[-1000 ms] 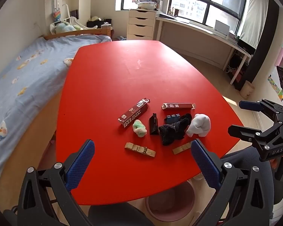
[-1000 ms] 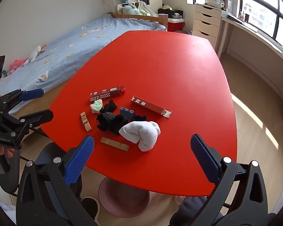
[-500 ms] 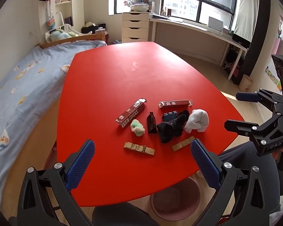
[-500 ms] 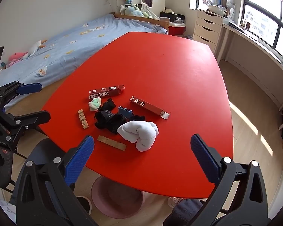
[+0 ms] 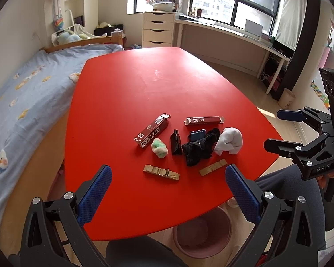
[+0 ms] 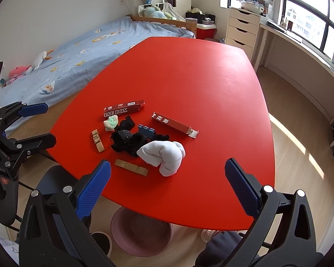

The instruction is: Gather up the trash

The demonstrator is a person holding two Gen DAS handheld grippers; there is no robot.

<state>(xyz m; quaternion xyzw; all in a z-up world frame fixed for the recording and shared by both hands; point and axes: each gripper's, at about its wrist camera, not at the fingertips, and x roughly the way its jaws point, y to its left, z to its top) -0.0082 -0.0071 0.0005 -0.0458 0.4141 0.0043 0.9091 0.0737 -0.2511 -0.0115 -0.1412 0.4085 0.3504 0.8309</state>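
Red table (image 5: 127, 93): we see litter near front edge — two maroon cartons (image 5: 152, 131), white sock (image 6: 164, 153), black sock (image 5: 198, 149). Left gripper (image 5: 168, 191), right gripper (image 6: 167, 184) both spread wide, empty. Pink bin (image 6: 142, 233) under table edge.

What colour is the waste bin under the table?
The round plastic waste bin is pink, clearest in the right wrist view.

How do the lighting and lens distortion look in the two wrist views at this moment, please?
Left wrist view: strong fisheye bowing curves the red oval table; windows are overexposed; a pale glare patch sits on the far tabletop; items stay sharp. Right wrist view: same bowing; sunlight patches fall on the wooden floor; the white rolled sock is in focus, and dark vignetting fills the corners.
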